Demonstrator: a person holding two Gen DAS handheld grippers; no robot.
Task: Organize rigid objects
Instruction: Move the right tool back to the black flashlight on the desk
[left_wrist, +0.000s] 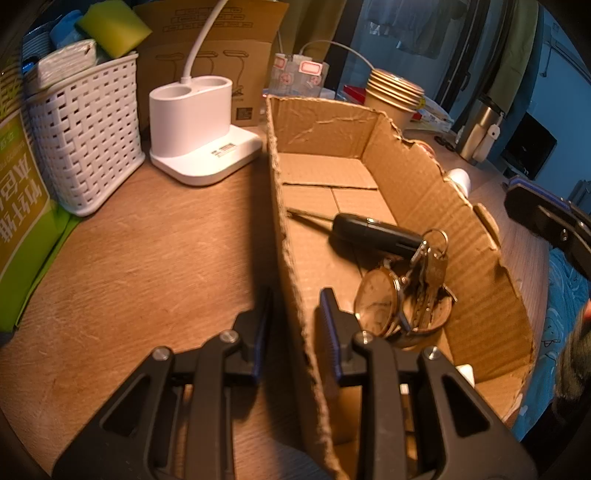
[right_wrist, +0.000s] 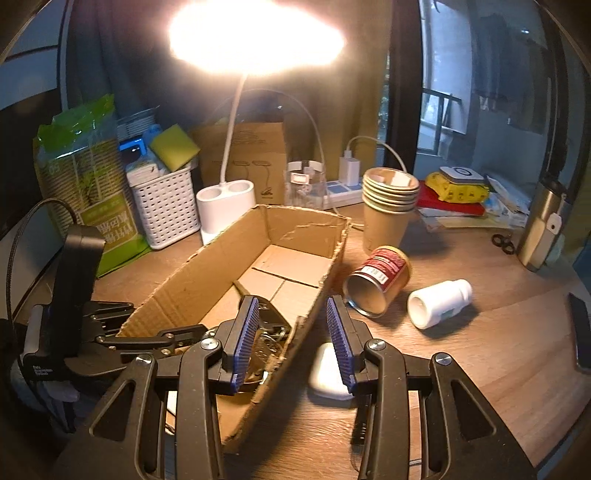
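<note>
An open cardboard box (left_wrist: 436, 206) lies on the wooden desk and holds a screwdriver (left_wrist: 373, 230), a key bunch (left_wrist: 430, 269) and a wristwatch (left_wrist: 380, 302). My left gripper (left_wrist: 293, 328) straddles the box's left wall, jaws slightly apart, one finger each side. My right gripper (right_wrist: 291, 339) is open over the box's right wall (right_wrist: 310, 314). A white earbud case (right_wrist: 327, 373) lies by its right finger. A red tin can (right_wrist: 380, 280) and a white pill bottle (right_wrist: 439, 302) lie on their sides right of the box.
A white lamp base (left_wrist: 201, 122) and a white basket (left_wrist: 86, 136) stand left of the box. Stacked paper cups (right_wrist: 388, 206), a steel flask (right_wrist: 543, 225), scissors (right_wrist: 503, 243) and a power strip (right_wrist: 343, 190) are behind. A phone (right_wrist: 581, 332) lies far right.
</note>
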